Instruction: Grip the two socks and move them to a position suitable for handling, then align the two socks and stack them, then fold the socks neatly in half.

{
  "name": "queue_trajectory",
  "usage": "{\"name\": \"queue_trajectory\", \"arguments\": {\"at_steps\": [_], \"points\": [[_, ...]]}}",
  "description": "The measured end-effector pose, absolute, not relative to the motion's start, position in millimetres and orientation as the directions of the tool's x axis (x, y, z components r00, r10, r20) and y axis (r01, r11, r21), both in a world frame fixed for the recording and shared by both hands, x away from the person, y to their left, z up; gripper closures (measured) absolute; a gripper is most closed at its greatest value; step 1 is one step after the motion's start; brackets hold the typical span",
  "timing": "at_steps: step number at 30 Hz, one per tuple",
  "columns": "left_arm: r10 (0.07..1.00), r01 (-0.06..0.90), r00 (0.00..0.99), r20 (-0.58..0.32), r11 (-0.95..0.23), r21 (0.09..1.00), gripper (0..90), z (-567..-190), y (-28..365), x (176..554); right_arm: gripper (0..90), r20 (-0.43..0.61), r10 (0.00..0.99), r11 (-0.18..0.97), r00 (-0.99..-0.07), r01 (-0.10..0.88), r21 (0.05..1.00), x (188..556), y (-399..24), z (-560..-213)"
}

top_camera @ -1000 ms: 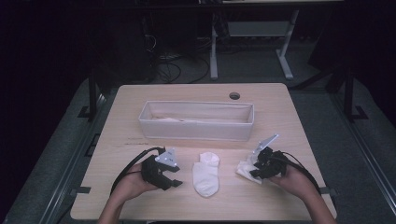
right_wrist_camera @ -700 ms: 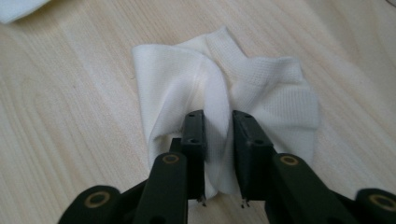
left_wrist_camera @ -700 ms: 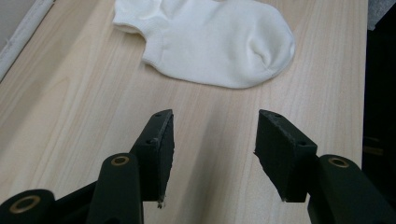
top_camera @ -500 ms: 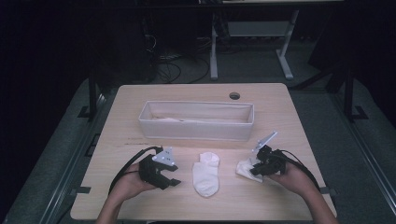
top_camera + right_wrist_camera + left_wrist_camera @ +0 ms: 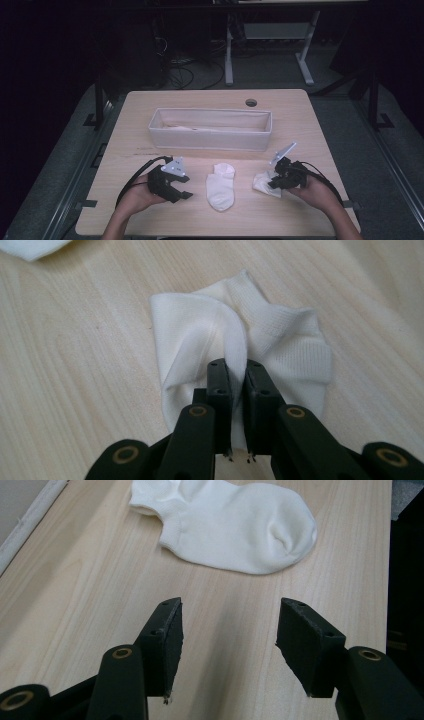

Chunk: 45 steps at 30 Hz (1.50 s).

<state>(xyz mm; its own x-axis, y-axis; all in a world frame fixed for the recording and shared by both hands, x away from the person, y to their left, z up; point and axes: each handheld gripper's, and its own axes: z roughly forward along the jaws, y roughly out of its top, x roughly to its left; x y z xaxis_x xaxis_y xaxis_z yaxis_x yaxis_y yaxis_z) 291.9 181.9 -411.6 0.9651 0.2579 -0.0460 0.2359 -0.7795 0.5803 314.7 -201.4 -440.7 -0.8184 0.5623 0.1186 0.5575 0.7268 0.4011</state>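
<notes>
Right tongs (image 5: 272,182) low at tabletop (image 5: 300,125) front-right, jaws just been closing, now pinching a raised fold of the crumpled sock (image 5: 262,182); in right gripper view, tongs (image 5: 239,390) nearly pressed together w/ thin ridge of white knit between the pads, rest of crumpled sock (image 5: 280,340) bunched on the wood ahead and to both sides. Left tongs (image 5: 184,187) low at front-left, jaws just been opening a bit, spread, nothing between; in left gripper view, tongs (image 5: 227,640) w/ bare wood in the gap, pointing toward flat sock (image 5: 235,522), near but apart from it. Flat sock (image 5: 220,186) lying btwn the two tongs in high view, cuff end toward bin, toe toward the person, touching neither tongs. Crumpled sock just right of flat sock, apart from it; corner of flat sock (image 5: 30,247) at top-left edge of right gripper view. Bin (image 5: 210,142) white, long, open-top, standing across tabletop middle, behind both socks, well apart from them; pale cloth lying inside on the bottom, kind not clear. Round cable hole (image 5: 251,102) in tabletop behind bin. Left hand (image 5: 137,195) and right hand (image 5: 315,187) wrapped round the gripper bodies, forearms in from bottom edge, black cables looping off each. Surroundings dark, desk legs and cords on floor beyond.
</notes>
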Motion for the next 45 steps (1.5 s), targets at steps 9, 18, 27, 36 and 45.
{"name": "queue_trajectory", "arguments": {"at_steps": [9,18,27,36,45], "points": [[0.277,0.251,0.96,-0.047,-0.767,0.591,38.9,-410,183,292,82.8,0.103,0.549,0.734,-0.829,0.537,0.416,310,-199,-430],[0.284,0.247,0.958,-0.035,-0.76,0.602,34.7,-406,186,293,82.8,0.08,0.525,0.747,-0.847,0.504,0.434,307,-194,-413],[0.31,0.267,0.95,-0.041,-0.737,0.621,33.2,-405,192,294,82.9,0.065,0.509,0.751,-0.859,0.479,0.454,307,-191,-397],[0.316,0.268,0.948,-0.036,-0.731,0.628,32.4,-402,194,295,82.8,0.041,0.476,0.762,-0.879,0.435,0.48,304,-180,-383],[0.318,0.266,0.948,-0.034,-0.724,0.637,32.1,-400,196,295,82.8,0.032,0.44,0.776,-0.897,0.398,0.488,303,-164,-378]]}}
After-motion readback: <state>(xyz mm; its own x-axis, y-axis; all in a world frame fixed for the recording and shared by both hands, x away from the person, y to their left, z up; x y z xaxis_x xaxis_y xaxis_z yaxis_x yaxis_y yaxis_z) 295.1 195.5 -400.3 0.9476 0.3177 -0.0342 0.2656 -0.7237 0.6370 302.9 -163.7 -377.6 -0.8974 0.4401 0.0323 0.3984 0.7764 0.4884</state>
